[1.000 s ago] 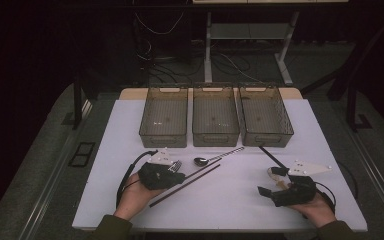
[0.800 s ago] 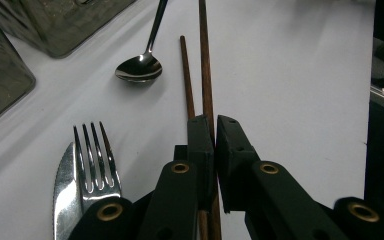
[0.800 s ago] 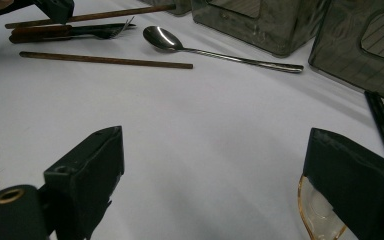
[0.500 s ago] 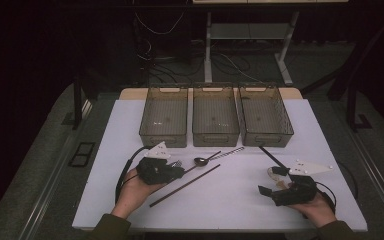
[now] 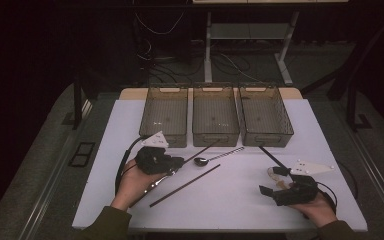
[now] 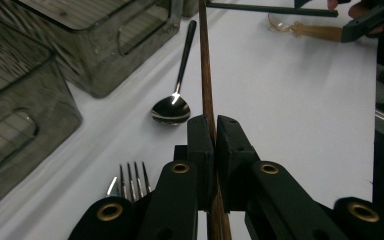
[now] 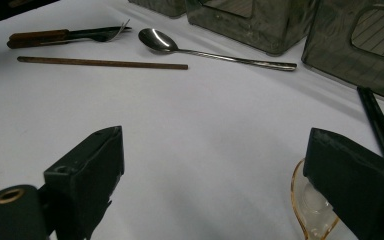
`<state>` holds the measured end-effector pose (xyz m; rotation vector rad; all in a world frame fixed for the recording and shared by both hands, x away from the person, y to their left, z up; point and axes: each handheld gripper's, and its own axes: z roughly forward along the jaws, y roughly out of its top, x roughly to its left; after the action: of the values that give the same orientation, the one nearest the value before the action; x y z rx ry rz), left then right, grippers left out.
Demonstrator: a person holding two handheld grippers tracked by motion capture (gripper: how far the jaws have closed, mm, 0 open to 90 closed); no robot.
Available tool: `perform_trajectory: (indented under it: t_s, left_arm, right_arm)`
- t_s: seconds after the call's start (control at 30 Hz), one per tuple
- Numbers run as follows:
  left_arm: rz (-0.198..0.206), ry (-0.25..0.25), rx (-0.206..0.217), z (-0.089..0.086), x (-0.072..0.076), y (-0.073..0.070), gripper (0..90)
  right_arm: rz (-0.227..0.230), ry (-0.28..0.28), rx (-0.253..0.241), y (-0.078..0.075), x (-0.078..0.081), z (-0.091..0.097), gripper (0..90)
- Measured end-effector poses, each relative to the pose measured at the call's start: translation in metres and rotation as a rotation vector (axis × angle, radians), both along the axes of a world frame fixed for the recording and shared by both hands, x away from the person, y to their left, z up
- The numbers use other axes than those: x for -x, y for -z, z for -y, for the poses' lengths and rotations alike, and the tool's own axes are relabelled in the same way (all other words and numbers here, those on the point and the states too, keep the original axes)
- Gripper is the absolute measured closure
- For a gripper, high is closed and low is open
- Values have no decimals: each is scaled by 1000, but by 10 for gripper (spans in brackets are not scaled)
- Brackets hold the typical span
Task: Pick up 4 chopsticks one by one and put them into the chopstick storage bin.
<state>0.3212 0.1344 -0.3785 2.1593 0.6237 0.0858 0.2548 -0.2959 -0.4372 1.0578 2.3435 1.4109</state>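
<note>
White table [image 5: 240, 200], thin brown chopstick [image 6: 206, 80], straight

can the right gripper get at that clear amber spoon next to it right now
Probably yes. The right gripper has its jaws wide open, and the amber spoon lies just by one jaw on bare table, with nothing between them.

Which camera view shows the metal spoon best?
The right gripper view: the spoon lies whole there, bowl to handle tip, beside a brown stick. The left gripper view shows its bowl large, but the handle runs away behind the held stick. In the high view it is small.
</note>
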Motion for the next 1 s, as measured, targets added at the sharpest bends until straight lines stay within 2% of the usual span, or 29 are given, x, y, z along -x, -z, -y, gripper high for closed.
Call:
perform_trajectory:
  t_s: [0.4,0.7,1.0]
  left_arm:
    - [-2,-42,33,-12,-17,-13,849]
    - [15,-73,34,-13,-38,-24,848]
    - [38,-113,13,-13,-59,-36,849]
  right_arm:
    - [10,2,-1,-1,1,-1,96]
    - [6,5,-4,-1,2,-1,96]
    - [13,11,-4,-2,1,-1,96]
